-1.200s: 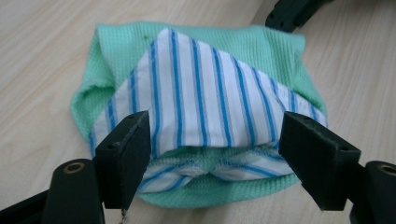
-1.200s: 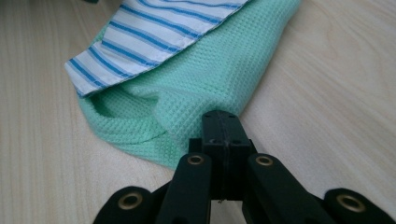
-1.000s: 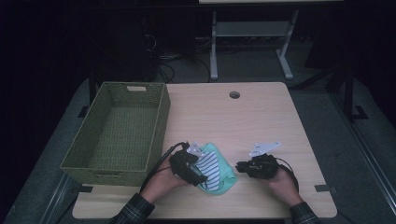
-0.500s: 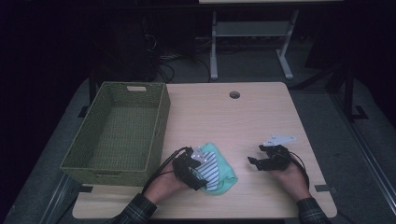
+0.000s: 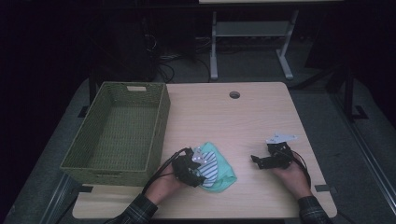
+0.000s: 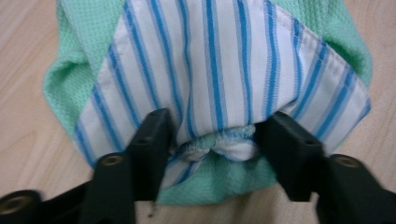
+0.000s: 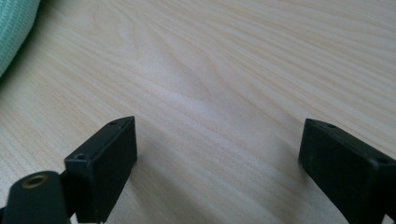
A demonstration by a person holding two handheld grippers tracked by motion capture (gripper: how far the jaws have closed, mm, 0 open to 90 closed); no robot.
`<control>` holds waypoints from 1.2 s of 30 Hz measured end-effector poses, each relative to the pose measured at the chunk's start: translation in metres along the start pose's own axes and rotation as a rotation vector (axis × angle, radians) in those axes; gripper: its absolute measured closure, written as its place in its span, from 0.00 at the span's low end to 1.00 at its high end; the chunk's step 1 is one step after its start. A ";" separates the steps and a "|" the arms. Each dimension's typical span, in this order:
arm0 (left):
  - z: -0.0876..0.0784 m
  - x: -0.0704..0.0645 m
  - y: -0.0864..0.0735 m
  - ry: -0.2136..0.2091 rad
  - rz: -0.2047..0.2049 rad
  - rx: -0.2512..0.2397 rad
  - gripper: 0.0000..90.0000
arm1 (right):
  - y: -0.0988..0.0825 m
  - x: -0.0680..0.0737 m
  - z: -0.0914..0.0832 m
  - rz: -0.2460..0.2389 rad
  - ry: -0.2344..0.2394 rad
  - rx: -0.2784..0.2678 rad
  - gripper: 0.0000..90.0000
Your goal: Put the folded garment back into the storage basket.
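Hands at the near edge of a pale wooden table work two black claws, seen from the high view. Left claw sits on the near left part of the table, its jaws astride the folded edge of a bundle of cloth, mint-green knit wrapped around a white piece with blue stripes. From the left gripper view, the left claw has its jaws set partway apart on either side of a bunched fold of the striped cloth; they have just been closing, the fold lies between them and the inner faces meet the fabric at both sides, so the claw is taking hold of the cloth. Green fabric shows around and under the striped piece, which lies flat on the table.

Right claw lies well apart from the cloth, on the near right of the table, pointing left toward the bundle. In the right gripper view the right claw stands with jaws wide apart, just opened further, with nothing between them but bare wood grain; a corner of the green cloth shows at the far left of that view.

Woven green basket stands on the left side of the table, just beside the left hand and the cloth, its rim close to the left claw
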State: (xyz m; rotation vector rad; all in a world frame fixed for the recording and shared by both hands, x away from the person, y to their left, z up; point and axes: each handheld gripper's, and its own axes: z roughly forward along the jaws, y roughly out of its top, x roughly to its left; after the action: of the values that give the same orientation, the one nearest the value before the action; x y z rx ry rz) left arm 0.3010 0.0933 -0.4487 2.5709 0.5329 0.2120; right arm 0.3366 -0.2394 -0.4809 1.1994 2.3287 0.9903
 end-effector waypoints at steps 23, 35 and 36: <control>-0.008 0.017 0.004 -0.096 -0.106 -0.076 0.84 | -0.001 -0.002 0.002 0.025 0.010 -0.007 0.10; -0.029 0.021 0.015 -0.145 -0.131 -0.123 0.84 | -0.001 -0.001 0.001 0.036 0.007 -0.003 0.10; -0.032 0.022 0.017 -0.147 -0.132 -0.129 0.84 | -0.001 -0.001 0.001 0.036 0.007 -0.002 0.10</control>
State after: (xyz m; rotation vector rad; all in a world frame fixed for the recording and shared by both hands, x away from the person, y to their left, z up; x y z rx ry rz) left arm 0.3186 0.1028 -0.4117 2.3930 0.6097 0.0104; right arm 0.3375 -0.2404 -0.4826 1.2427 2.3183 1.0106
